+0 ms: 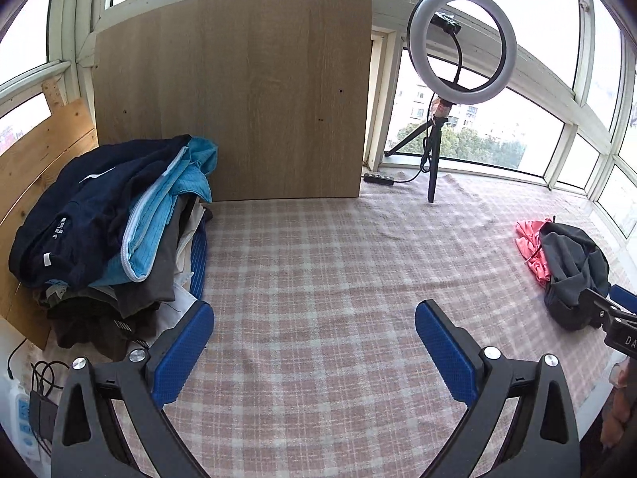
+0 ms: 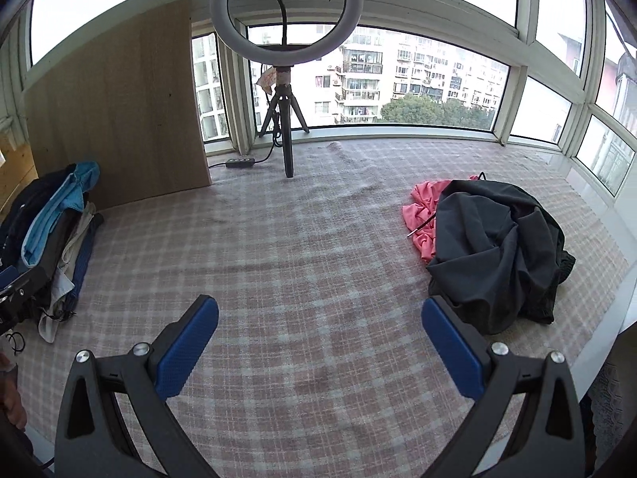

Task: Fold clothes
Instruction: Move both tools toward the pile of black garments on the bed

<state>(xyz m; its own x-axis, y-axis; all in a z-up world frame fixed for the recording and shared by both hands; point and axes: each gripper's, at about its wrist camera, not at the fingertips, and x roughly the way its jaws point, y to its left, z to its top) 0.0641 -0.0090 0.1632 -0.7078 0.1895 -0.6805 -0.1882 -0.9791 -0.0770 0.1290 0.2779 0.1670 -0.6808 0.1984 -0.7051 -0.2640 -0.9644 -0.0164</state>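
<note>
A stack of folded clothes (image 1: 107, 231), navy and light blue on top, rests at the left on the pink plaid cloth (image 1: 318, 263); the right wrist view shows the stack (image 2: 51, 231) too. A crumpled dark grey garment (image 2: 497, 255) lies on the right, partly over a pink garment (image 2: 422, 215); both appear small in the left wrist view, grey (image 1: 569, 267) and pink (image 1: 529, 247). My left gripper (image 1: 314, 318) stands open over bare cloth beside the stack. My right gripper (image 2: 320, 314) is open too, its right finger near the grey garment's edge. Neither holds anything.
A ring light on a tripod (image 2: 286, 79) stands at the back with its cable and inline switch (image 2: 239, 162). A wooden board (image 1: 235, 95) leans against the window behind the stack. Cables and a power strip (image 1: 28, 410) lie at the left. Windows enclose the back and right.
</note>
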